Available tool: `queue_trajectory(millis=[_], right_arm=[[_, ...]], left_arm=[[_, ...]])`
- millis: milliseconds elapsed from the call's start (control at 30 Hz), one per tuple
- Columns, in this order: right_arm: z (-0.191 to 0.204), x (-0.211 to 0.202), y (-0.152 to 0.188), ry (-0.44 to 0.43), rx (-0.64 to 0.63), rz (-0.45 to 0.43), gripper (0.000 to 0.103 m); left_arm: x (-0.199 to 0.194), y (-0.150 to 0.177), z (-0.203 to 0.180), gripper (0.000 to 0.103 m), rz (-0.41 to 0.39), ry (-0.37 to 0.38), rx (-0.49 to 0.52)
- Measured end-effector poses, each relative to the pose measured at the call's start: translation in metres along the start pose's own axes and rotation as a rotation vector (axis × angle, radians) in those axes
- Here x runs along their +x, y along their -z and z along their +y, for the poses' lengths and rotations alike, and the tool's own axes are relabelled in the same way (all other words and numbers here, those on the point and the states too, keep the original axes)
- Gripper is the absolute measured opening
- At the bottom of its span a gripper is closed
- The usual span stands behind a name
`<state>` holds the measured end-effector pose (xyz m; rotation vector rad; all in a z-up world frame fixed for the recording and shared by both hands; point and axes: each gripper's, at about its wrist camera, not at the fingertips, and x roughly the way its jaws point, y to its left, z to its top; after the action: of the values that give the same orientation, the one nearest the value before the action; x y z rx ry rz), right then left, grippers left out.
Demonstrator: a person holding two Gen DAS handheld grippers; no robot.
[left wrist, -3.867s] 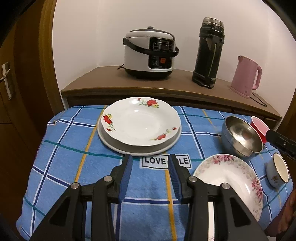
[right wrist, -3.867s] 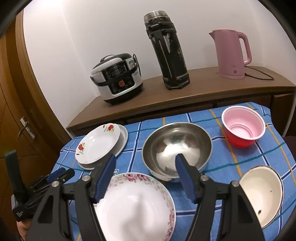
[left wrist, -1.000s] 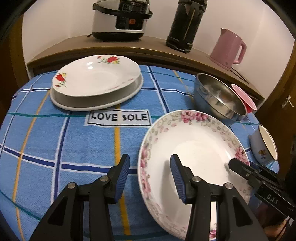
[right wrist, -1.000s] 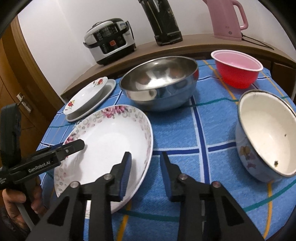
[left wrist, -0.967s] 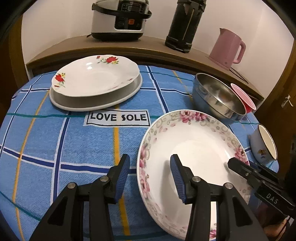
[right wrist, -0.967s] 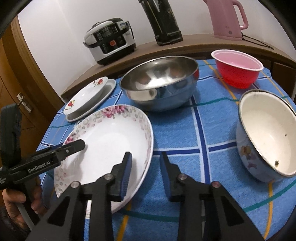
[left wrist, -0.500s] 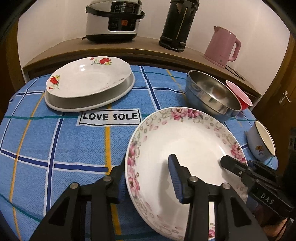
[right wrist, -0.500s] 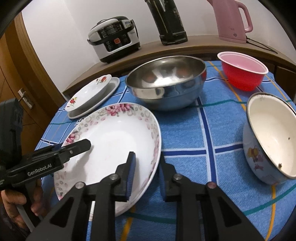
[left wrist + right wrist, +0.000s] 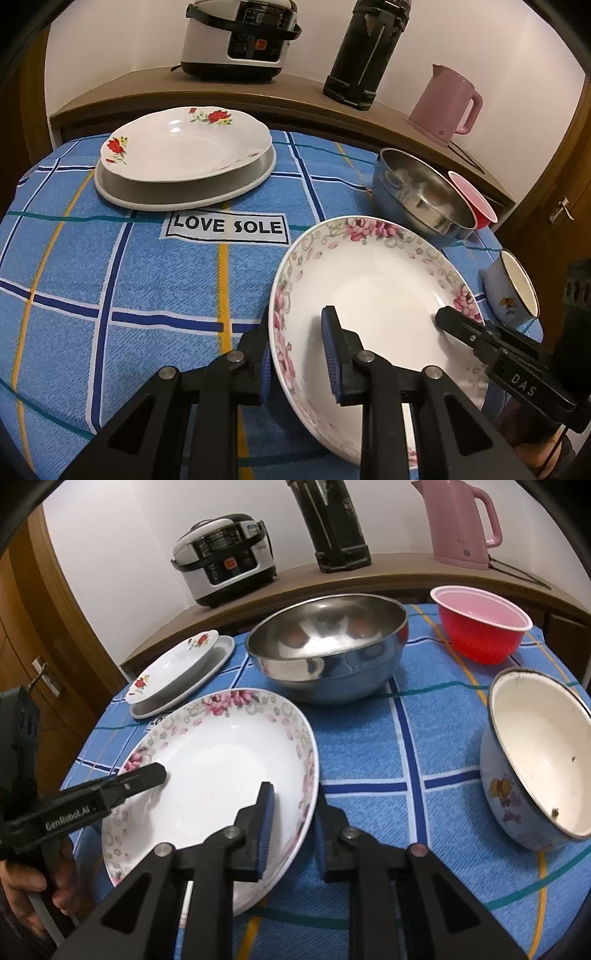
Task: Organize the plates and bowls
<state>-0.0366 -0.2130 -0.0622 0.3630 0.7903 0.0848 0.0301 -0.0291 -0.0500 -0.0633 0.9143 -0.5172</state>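
Observation:
A white plate with pink flowers (image 9: 376,280) (image 9: 221,753) lies at the near edge of the blue checked cloth (image 9: 110,258). My left gripper (image 9: 295,325) straddles its left rim, one pad outside and one inside, its jaws closing on it. From the other side my right gripper (image 9: 293,794) is shut on the right rim. Each view shows a finger of the opposite gripper lying on the plate. A red-flowered plate (image 9: 184,147) rests on a grey plate (image 9: 236,188) at the far left. The steel bowl (image 9: 328,646), red bowl (image 9: 480,627) and enamel bowl (image 9: 535,757) stand to the right.
A wooden shelf behind the table carries a rice cooker (image 9: 240,37), a black thermos (image 9: 365,48) and a pink kettle (image 9: 447,107). A person's hand (image 9: 37,886) holds the left gripper at the table's near edge. Brown doors flank both sides.
Both grippers have come down from above the table to the pink-flowered plate. In the last second their jaws narrowed onto its opposite rims, and the plate's near side sits slightly higher.

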Motion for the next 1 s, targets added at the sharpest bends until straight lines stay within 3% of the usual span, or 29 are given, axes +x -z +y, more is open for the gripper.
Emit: queue_trajectory(millis=[1000], right_arm=[[0.059,0.023,-0.054,-0.086,-0.057,-0.03,0.019]], left_arm=[[-0.033,-0.043,0.051,0.026,-0.11,-0.089,-0.06]])
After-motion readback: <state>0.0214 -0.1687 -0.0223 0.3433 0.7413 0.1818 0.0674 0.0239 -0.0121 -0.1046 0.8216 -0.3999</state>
